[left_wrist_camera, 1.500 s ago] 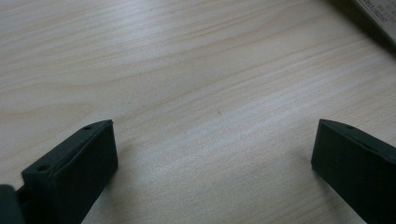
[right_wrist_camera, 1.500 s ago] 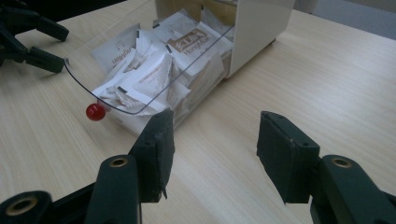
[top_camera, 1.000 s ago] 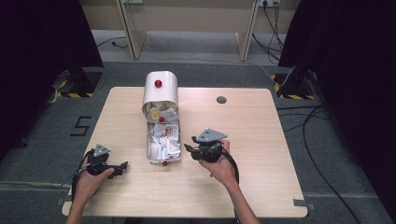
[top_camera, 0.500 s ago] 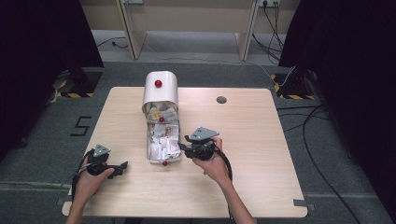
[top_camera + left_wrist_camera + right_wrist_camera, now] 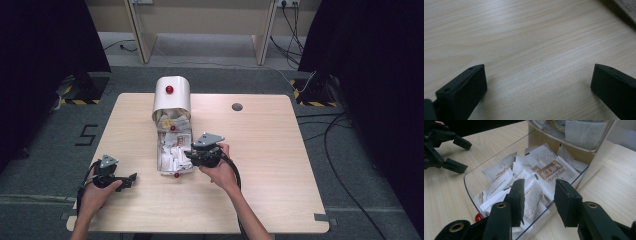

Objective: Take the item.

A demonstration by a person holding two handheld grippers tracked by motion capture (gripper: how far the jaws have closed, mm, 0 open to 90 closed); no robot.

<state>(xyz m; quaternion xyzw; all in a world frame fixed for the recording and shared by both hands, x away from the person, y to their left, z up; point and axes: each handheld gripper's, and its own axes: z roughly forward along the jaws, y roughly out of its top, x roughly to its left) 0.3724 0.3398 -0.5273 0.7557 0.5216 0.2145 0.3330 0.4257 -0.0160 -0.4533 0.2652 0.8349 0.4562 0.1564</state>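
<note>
Left tool (image 5: 131, 178) sits low on the worktop (image 5: 280, 150) near its front-left corner, jaws spread wide, nothing between them; left gripper view shows bare wood grain between the two black jaws. Left hand (image 5: 97, 192) wraps its body. To its right, mid-worktop: a white dispenser box (image 5: 172, 95) with a red knob (image 5: 169, 89), its clear lid (image 5: 172, 155) swung down flat toward the person and holding white paper sachets (image 5: 549, 171), some printed "HongMian". A second red knob (image 5: 176, 175) sits at the lid's near edge. Right tool (image 5: 537, 195) is at the lid's right rim, jaws parted, straddling a sachet (image 5: 532, 195) in the pile; not clenched, contact with the sachet unclear. Right hand (image 5: 220, 170) holds it. Far right: a dark round grommet (image 5: 237, 106) in the worktop, well apart.
</note>
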